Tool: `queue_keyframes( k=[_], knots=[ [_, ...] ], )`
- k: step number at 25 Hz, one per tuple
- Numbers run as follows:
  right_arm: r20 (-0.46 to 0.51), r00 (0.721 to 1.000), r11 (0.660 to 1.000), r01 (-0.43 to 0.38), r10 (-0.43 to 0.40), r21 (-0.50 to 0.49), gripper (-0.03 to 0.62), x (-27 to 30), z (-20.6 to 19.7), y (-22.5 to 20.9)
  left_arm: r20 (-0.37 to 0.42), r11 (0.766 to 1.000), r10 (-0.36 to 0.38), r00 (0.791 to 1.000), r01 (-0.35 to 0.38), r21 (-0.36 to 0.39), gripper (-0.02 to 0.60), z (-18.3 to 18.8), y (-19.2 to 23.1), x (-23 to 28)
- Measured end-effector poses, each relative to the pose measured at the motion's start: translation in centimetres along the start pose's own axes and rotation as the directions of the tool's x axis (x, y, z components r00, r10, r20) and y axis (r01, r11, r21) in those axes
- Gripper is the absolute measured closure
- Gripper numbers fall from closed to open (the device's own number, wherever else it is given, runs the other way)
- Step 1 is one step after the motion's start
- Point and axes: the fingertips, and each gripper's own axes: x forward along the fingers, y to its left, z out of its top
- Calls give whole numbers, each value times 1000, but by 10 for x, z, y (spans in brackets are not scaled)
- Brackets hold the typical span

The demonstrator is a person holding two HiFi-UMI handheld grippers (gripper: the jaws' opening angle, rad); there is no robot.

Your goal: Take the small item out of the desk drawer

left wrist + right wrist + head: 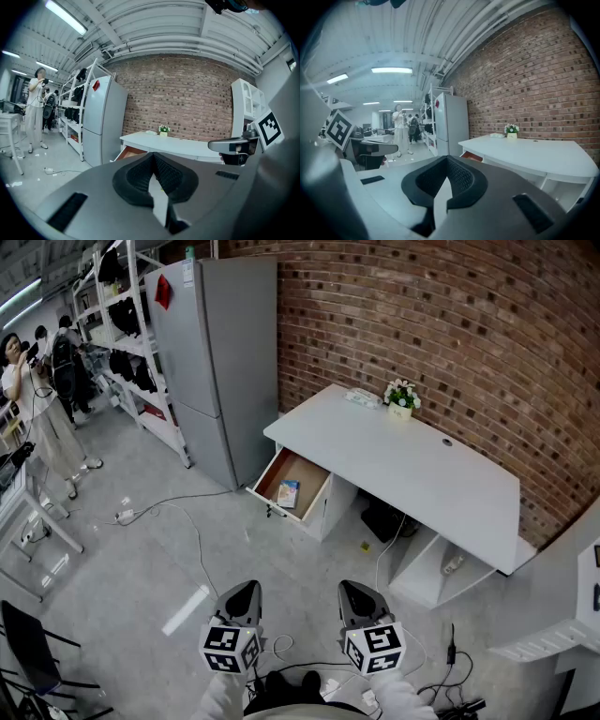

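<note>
left claw (pixel 248 590) closed, empty | right claw (pixel 352 589) closed, empty | small item (pixel 288 493): flat, blue-white, in open drawer (pixel 275 503)

A grey fridge (pixel 211 362) stands between the shelving (pixel 127 362) and the brick wall (pixel 450 334).

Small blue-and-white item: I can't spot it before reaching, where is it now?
In the head view, the small blue-and-white flat item lies inside the open wooden drawer at the left end of the white desk, near the grey fridge.
</note>
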Motion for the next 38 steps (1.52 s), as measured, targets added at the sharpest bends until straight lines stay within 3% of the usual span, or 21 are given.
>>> queue_keyframes(
  k=[24,32,38],
  knots=[
    [28,999,999,-22,21,40,571,-15,-10,-13,6,1000,13,1000,-13,3,563,-1,-20,0],
    [25,1000,998,-3,2,61,571,1,-9,-27,-16,1000,4,1000,-3,13,468,2,-10,35],
    [5,1000,998,-1,1,68,571,47,-8,-45,-40,1000,19,999,-19,-12,418,1,20,88]
  ],
)
